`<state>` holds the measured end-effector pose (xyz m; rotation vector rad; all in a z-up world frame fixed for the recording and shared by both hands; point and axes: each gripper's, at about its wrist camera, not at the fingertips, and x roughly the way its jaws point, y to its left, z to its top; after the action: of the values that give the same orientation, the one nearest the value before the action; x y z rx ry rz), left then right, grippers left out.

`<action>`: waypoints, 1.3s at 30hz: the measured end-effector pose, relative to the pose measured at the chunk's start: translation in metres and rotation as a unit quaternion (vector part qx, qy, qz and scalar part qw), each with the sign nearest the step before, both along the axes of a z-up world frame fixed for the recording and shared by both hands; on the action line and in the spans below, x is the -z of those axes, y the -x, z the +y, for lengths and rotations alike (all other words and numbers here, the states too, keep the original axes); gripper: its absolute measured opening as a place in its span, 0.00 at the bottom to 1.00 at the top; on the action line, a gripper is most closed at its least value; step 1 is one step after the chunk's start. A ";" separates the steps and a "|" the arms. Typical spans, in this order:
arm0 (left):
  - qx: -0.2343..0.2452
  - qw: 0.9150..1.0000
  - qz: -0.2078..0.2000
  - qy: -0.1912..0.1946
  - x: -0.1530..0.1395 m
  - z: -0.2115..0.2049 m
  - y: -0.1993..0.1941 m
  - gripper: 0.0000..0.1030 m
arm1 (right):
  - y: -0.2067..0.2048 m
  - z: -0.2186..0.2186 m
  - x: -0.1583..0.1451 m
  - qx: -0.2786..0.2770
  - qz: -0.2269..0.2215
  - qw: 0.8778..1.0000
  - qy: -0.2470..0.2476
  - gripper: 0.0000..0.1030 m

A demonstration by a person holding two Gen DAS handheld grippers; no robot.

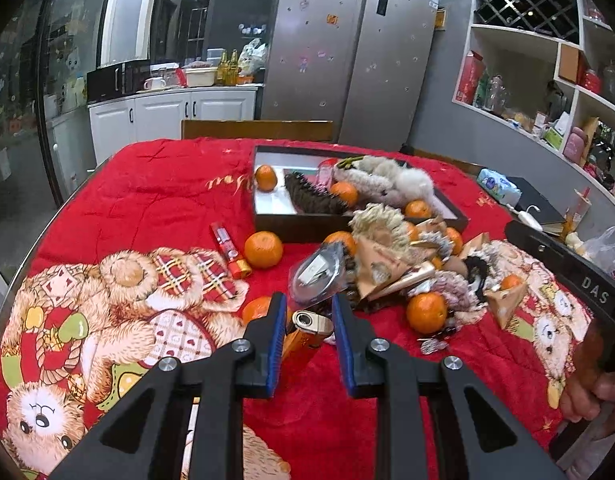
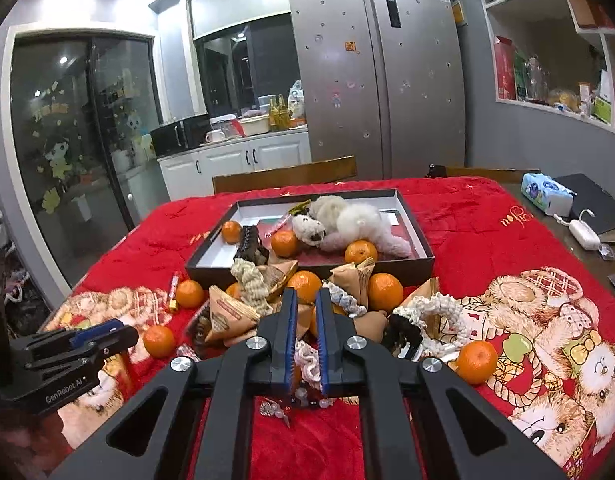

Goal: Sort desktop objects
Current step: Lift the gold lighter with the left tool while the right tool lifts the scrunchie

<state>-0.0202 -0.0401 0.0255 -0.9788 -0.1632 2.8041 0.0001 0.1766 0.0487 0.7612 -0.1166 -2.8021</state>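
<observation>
A shallow dark cardboard box tray [image 2: 411, 216] sat toward the far side of the bench, on the red bear-print quilt [image 2: 467, 216] — in it lay a fluffy white plush toy [image 2: 347, 220], a spiky dark pine cone [image 2: 249, 245] to its left, and three small orange mandarins [image 2: 284, 242]. Before the tray's near wall lay a heap of tan paper-wrapped triangular packets [image 2: 227, 314], knitted cream yarn scrunchies [image 2: 249, 280] and more mandarins. In the left wrist view, an orange plastic lighter with a metal cap [image 1: 305, 336] lay between the left gripper [image 1: 308, 312] fingers — a clear plastic blister pack [image 1: 317, 274] just behind it.
</observation>
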 end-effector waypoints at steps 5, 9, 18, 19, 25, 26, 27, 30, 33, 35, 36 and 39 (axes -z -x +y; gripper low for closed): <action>0.009 1.000 0.012 -0.002 -0.014 0.006 -0.002 0.22 | -0.001 -0.003 -0.009 -0.012 0.003 1.000 0.007 0.07; 0.017 1.000 0.023 0.005 -0.022 0.012 -0.004 0.22 | -0.002 -0.002 -0.013 -0.020 0.004 1.000 0.013 0.07; 0.023 0.999 0.034 -0.003 -0.035 0.014 -0.003 0.22 | 0.002 0.010 -0.014 -0.020 -0.004 1.000 0.019 0.07; 0.021 0.999 0.031 -0.005 -0.033 0.013 -0.003 0.22 | 0.002 0.012 -0.014 -0.019 -0.005 1.000 0.020 0.07; 0.020 1.000 -0.002 -0.015 -0.012 0.012 -0.001 0.22 | 0.005 0.018 0.004 -0.027 -0.033 0.999 0.020 0.10; 0.019 1.000 -0.008 -0.018 -0.009 0.012 0.000 0.22 | 0.007 0.018 0.009 -0.028 -0.043 0.999 0.019 0.10; 0.019 1.000 -0.013 -0.019 -0.006 0.011 0.000 0.22 | 0.009 0.018 0.014 -0.031 -0.052 0.998 0.020 0.10; 0.020 0.999 -0.024 -0.022 0.002 0.012 0.001 0.22 | 0.011 0.012 0.027 -0.041 -0.069 0.997 0.018 0.12; 0.022 0.999 -0.023 -0.020 0.003 0.012 0.001 0.22 | 0.012 0.007 0.034 -0.052 -0.076 0.996 0.013 0.12; 0.022 0.999 -0.023 -0.018 0.003 0.012 0.002 0.22 | 0.013 0.005 0.038 -0.052 -0.081 0.995 0.009 0.12; 0.023 0.999 -0.023 -0.018 0.003 0.012 0.003 0.22 | 0.015 0.005 0.039 -0.053 -0.084 0.995 0.010 0.12; 0.024 0.999 -0.024 -0.018 0.004 0.012 0.005 0.22 | 0.018 0.004 0.044 -0.055 -0.094 0.994 0.010 0.12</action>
<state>-0.0248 -0.0276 0.0213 -1.0285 -0.1930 2.7270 -0.0182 0.1804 0.0046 0.9935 -0.1297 -2.6183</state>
